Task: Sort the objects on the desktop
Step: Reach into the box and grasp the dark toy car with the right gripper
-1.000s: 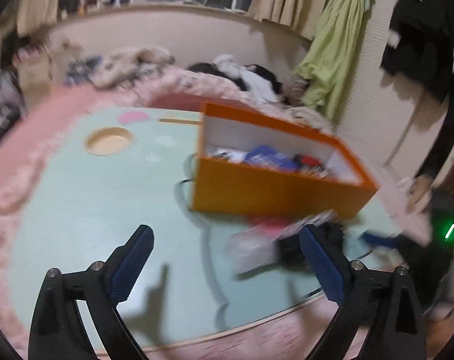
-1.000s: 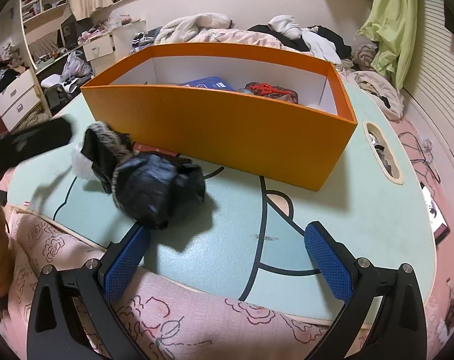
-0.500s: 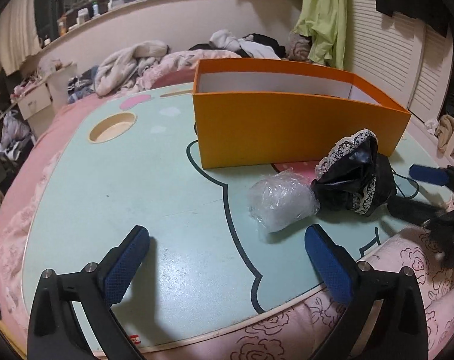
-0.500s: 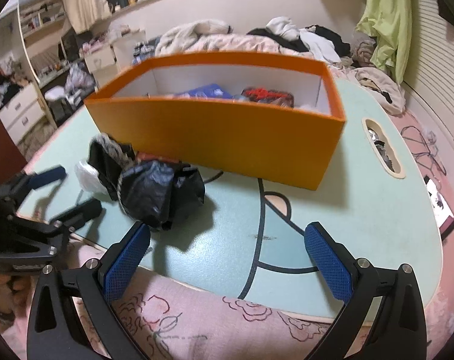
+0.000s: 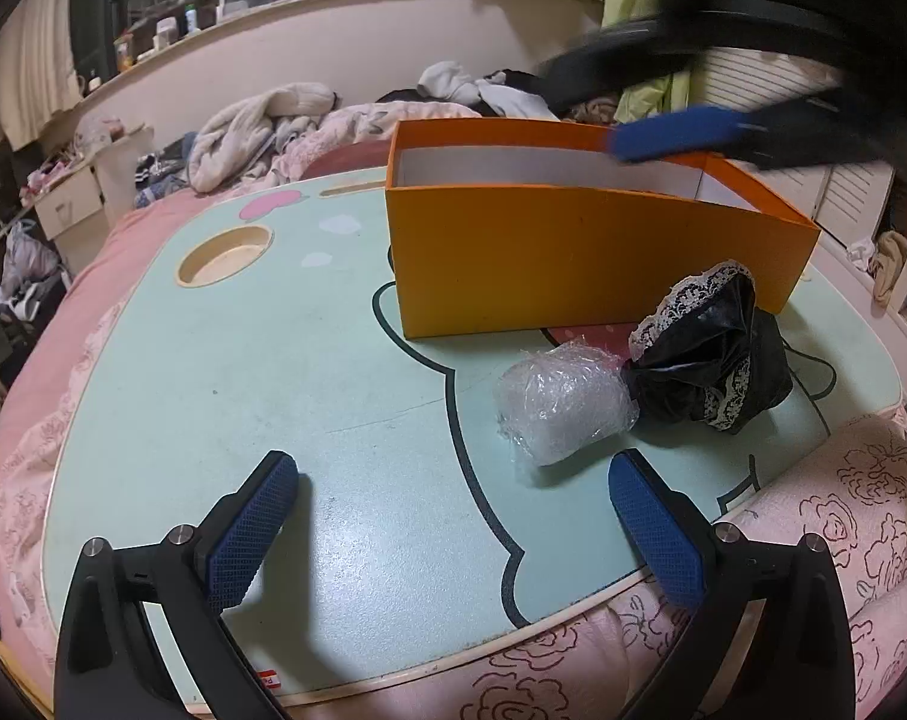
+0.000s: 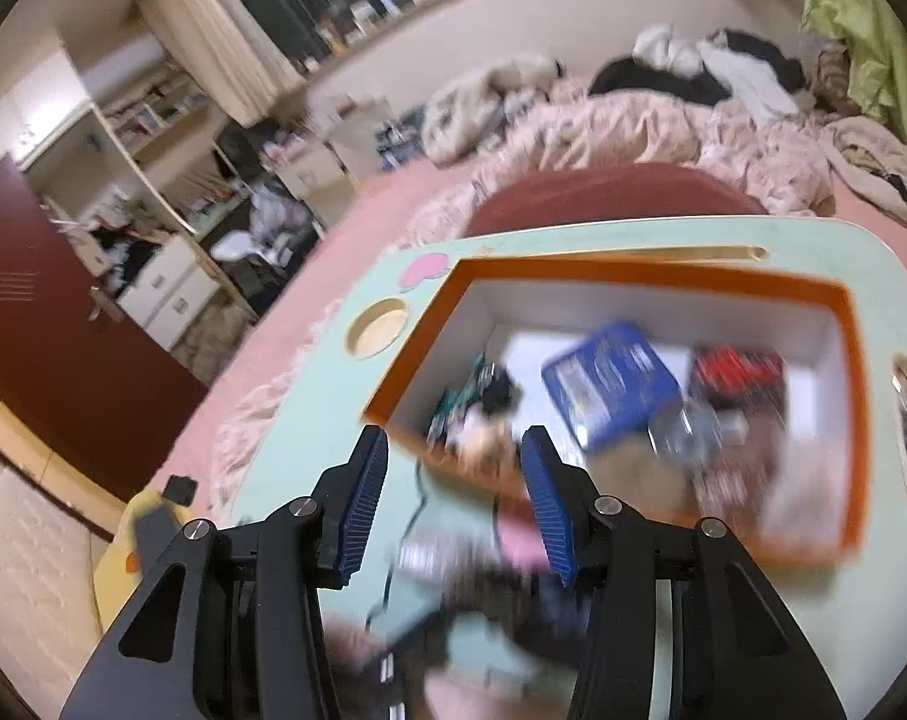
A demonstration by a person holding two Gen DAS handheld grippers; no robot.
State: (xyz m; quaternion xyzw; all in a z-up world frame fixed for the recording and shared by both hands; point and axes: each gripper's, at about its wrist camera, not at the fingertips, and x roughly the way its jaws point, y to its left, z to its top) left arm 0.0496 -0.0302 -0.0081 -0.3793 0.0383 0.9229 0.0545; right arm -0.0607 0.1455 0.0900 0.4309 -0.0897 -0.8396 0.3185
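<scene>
The clear plastic bundle (image 5: 564, 405) lies near the table's (image 5: 225, 396) front edge, touching the black lace-trimmed bag (image 5: 714, 354), looks light and crinkly, best pinched mid-body by the spread, empty left gripper (image 5: 453, 534); the right gripper (image 6: 453, 489) is closing on nothing.

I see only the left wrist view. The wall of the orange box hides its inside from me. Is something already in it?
Observer: Yes. A blue packet lies in the box, near the middle.
Operator: Is anything else beside it?
Observer: A red and black item lies to the right of it in the picture; blur hides what it is.
Operator: Does the right gripper carry something?
Observer: No. The right gripper has nothing between its jaws, which are closing.
</scene>
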